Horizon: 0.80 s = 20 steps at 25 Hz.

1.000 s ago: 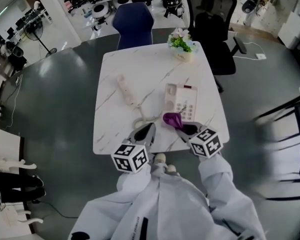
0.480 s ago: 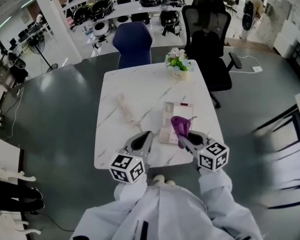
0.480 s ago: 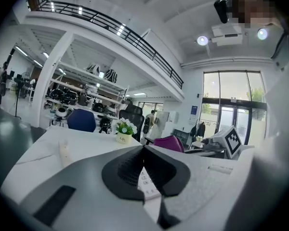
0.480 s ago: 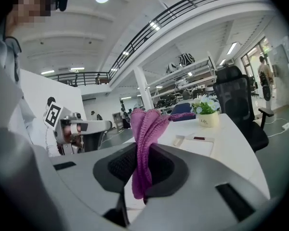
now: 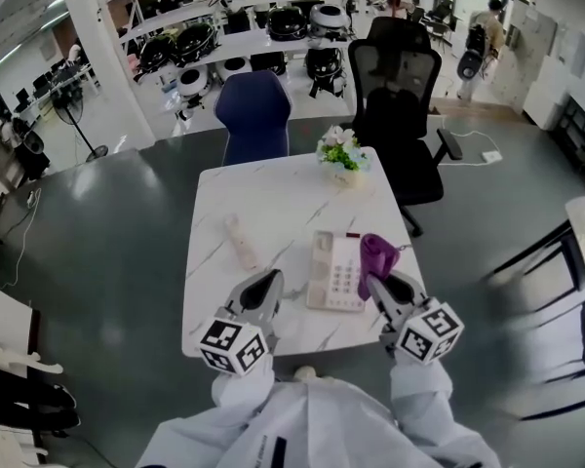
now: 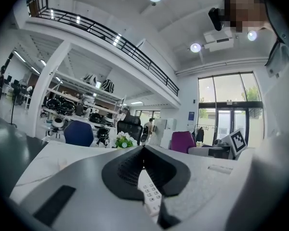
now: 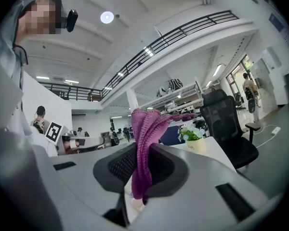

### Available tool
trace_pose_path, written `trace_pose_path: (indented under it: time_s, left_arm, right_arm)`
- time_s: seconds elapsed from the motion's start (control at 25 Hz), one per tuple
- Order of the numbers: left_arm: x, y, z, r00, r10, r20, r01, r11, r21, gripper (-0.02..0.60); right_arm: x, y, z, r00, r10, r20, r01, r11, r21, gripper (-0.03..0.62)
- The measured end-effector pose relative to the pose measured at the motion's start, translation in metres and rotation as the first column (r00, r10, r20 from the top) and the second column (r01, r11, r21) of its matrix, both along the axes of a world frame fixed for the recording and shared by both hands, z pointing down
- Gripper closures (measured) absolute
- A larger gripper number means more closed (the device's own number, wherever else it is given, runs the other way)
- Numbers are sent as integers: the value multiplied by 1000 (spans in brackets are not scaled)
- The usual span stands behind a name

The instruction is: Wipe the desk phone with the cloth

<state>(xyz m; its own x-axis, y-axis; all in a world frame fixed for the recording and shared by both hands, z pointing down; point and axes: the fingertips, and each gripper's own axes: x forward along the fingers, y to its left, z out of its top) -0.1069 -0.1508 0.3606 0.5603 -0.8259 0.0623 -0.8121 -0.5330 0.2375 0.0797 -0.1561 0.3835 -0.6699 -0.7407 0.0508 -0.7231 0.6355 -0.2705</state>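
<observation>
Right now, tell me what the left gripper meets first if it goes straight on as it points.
Probably the desk phone: its keypad shows just past the left gripper's shut fingers. Depth is unclear; it may pass above it toward the flowers.

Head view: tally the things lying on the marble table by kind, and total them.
Phone base: 1
Handset: 1
Flower pot: 1
Total: 3
Not counted: the purple cloth, held in the right hand-held gripper.
</observation>
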Motion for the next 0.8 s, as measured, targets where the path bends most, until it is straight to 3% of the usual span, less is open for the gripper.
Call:
trace_pose_path:
  time_s: [0.24, 0.8]
  left_arm:
    - [-7, -7, -17, 1000, -21, -4, 22, 999, 42, 584]
    - [-27, -16, -37, 997, -75, 11, 73, 993, 94, 583]
  right_arm:
    - [20, -6, -19, 994, 92, 62, -95, 995, 40, 554]
    - [49, -7, -35, 984, 173, 32, -176, 980, 90, 554]
